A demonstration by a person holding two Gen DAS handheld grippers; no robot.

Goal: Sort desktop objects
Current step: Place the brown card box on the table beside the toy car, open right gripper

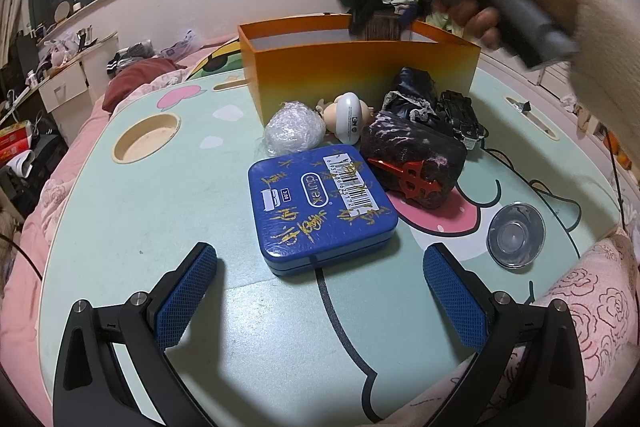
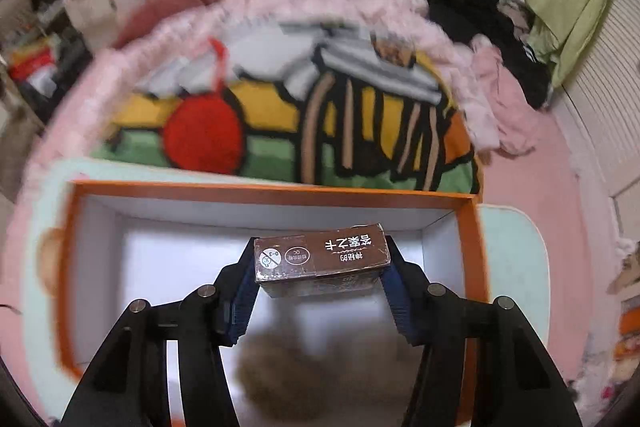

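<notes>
Pale green cartoon-printed counter [image 1: 132,227] carries the open orange cardboard box with white interior [image 1: 360,71]; its floor looks bare apart from a shadow, so sorting is judged barely begun. Right gripper [image 2: 320,267] hangs over the box, jaws on either side of a small brown carton with white print [image 2: 322,257], pads apparently against its ends: grasped, not yet dropped. Still on the counter, in front of the box: blue rectangular tin with gold scribbles [image 1: 322,205], dark red-black pouch with a red cross charm [image 1: 414,163], black crumpled bundle [image 1: 412,91], black toy car [image 1: 462,115], clear round plastic lid [image 1: 516,235], wrapped clear-film ball [image 1: 294,131], small beige figurine [image 1: 346,117]. Left gripper [image 1: 320,291] hovers near the tin, jaws spread, empty.
</notes>
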